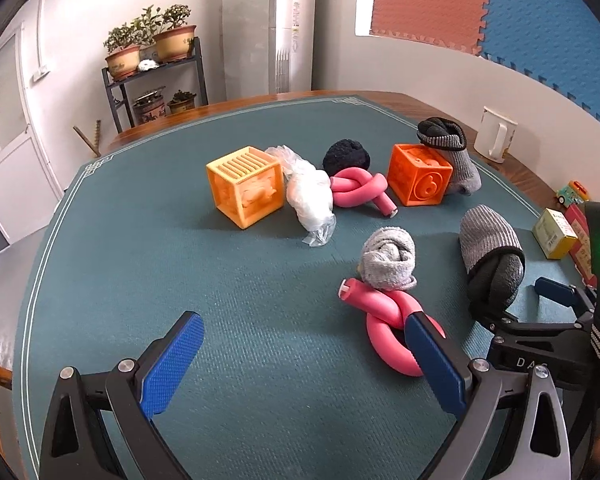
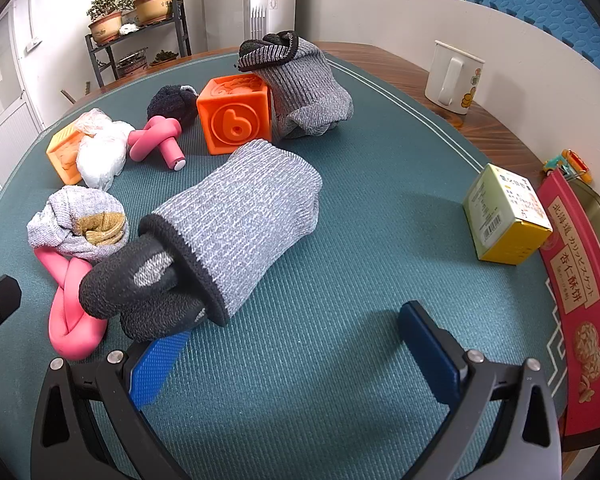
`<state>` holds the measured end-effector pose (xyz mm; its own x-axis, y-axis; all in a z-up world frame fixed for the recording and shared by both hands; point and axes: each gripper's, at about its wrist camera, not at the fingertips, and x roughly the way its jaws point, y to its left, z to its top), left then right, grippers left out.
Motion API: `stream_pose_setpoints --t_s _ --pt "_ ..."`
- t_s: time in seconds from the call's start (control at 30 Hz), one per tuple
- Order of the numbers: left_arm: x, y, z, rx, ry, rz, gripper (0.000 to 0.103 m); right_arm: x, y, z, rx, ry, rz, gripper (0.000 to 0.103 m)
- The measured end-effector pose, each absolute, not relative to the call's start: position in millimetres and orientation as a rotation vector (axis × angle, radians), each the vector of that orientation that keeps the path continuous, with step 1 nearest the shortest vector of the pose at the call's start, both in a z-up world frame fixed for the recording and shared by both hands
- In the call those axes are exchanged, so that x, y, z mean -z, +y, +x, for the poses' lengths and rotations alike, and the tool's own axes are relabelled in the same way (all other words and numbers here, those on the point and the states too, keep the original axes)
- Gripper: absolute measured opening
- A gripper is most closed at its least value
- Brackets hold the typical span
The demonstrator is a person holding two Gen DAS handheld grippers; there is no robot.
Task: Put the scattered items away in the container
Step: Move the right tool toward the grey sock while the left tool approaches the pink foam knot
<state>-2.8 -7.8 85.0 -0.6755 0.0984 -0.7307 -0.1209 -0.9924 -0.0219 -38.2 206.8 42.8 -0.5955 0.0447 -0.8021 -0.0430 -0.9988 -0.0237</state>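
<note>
The right gripper (image 2: 300, 344) hangs low over the green mat (image 2: 360, 360), jaws spread wide and empty; its left finger (image 2: 156, 368) sits just beside, perhaps touching, the dark end of a grey rolled sock (image 2: 240, 224) lying on the mat ahead. The left gripper (image 1: 300, 356) is likewise released, gripping nothing, its right finger (image 1: 436, 364) in front of a pink foam knot (image 1: 384, 320); contact cannot be told. A pale grey sock ball (image 1: 388, 258) rests against that knot's far side. Farther out stand a light orange cube (image 1: 246, 186), a white plastic bag (image 1: 310, 196) touching it, a second pink knot (image 1: 360, 190) with a black sock ball (image 1: 346, 156) behind, and an orange block (image 2: 236, 118) with another grey sock (image 2: 308, 92) leaning on it. At the mat's right edge lie a yellow box (image 2: 504, 216) and a red biscuit tin (image 2: 576, 292). A white mug (image 2: 452, 78) stands on the wooden table (image 2: 400, 64).
</note>
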Motion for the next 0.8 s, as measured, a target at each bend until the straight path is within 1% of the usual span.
stream_pose_setpoints --t_s 0.57,0.8 --pt "-76.4 -9.9 -6.0 -2.761 0.044 -1.244 0.102 -43.7 206.6 -33.6 -2.787 -0.001 -1.397 0.102" --pt "-75.1 -13.4 -7.8 -2.771 0.029 -1.256 0.102 -46.2 215.0 -24.2 -2.828 0.048 -1.388 0.102"
